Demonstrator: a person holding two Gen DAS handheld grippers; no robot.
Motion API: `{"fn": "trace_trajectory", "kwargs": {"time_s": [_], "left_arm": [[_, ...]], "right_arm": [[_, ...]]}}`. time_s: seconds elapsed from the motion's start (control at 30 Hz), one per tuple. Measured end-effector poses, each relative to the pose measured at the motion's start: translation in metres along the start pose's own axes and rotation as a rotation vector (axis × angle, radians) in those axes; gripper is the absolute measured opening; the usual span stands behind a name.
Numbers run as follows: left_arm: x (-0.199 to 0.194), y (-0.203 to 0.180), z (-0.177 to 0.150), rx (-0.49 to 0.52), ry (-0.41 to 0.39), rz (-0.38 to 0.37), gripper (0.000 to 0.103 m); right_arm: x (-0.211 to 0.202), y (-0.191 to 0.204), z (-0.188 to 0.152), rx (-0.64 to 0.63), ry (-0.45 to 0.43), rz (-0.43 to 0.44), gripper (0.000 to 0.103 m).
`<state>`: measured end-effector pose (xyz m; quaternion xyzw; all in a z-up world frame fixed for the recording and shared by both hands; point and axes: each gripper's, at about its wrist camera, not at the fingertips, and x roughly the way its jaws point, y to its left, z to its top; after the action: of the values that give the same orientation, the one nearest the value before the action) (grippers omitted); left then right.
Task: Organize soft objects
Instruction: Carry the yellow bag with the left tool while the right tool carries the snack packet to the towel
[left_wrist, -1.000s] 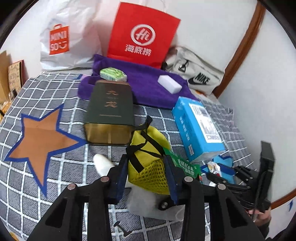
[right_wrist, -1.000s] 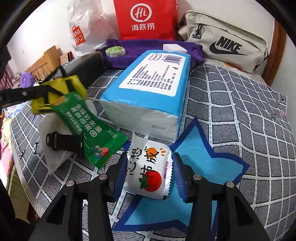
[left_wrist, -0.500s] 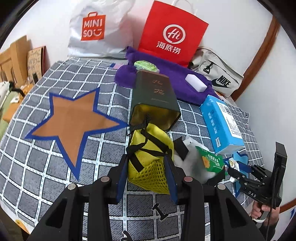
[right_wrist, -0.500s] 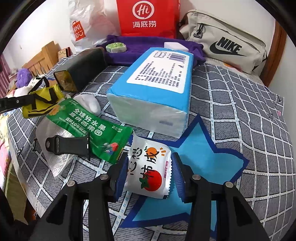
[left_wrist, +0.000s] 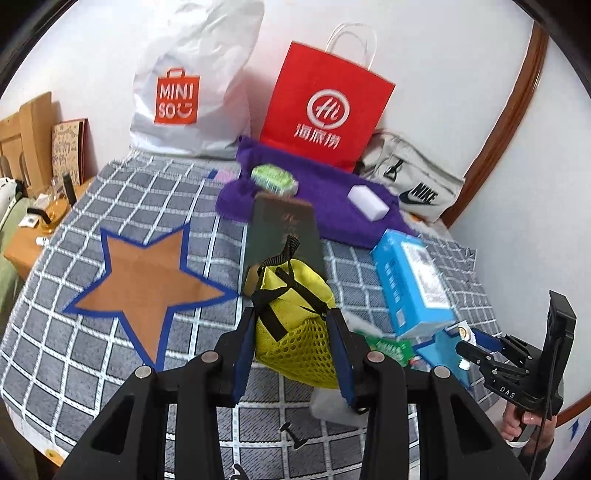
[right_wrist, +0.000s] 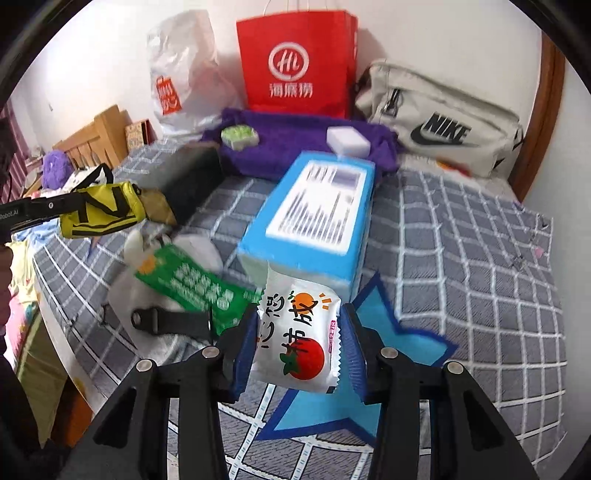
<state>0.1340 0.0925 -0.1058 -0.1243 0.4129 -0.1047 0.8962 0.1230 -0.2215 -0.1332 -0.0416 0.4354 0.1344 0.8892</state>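
Observation:
My left gripper (left_wrist: 293, 325) is shut on a yellow mesh pouch (left_wrist: 295, 295) with black straps and holds it above the checked bedcover. To the pouch's left lies a brown star (left_wrist: 144, 280). The same pouch (right_wrist: 103, 214) hangs at the far left of the right wrist view. My right gripper (right_wrist: 300, 321) is shut on a white snack packet (right_wrist: 299, 332) printed with a tomato. The packet is raised over a blue star (right_wrist: 388, 332) in front of a blue tissue pack (right_wrist: 317, 214). A green snack packet (right_wrist: 192, 284) lies on white wadding to the left.
A dark green box (left_wrist: 284, 229) lies behind the pouch. A purple towel (left_wrist: 325, 199) carries a white sponge (left_wrist: 369, 197) and a green pad (left_wrist: 275, 177). A white Miniso bag (left_wrist: 184, 92), red paper bag (left_wrist: 325, 107) and Nike bag (left_wrist: 410, 181) line the wall.
Both grippers have risen with their loads. The left one carried the yellow pouch up off the white wadding. The right one lifted the snack packet off the blue star.

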Motion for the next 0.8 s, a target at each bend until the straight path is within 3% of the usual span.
{"fn": "trace_trajectory", "kwargs": {"time_s": [0.37, 0.8], "left_arm": [[-0.007, -0.017, 0.046, 0.021, -0.038, 0.035, 0.036], [0.028, -0.022, 0.098, 0.007, -0.034, 0.03, 0.036]], "right_arm": [[-0.014, -0.014, 0.057, 0.02, -0.071, 0.012, 0.043], [0.021, -0.028, 0.125, 0.024, -0.079, 0.038, 0.043]]}}
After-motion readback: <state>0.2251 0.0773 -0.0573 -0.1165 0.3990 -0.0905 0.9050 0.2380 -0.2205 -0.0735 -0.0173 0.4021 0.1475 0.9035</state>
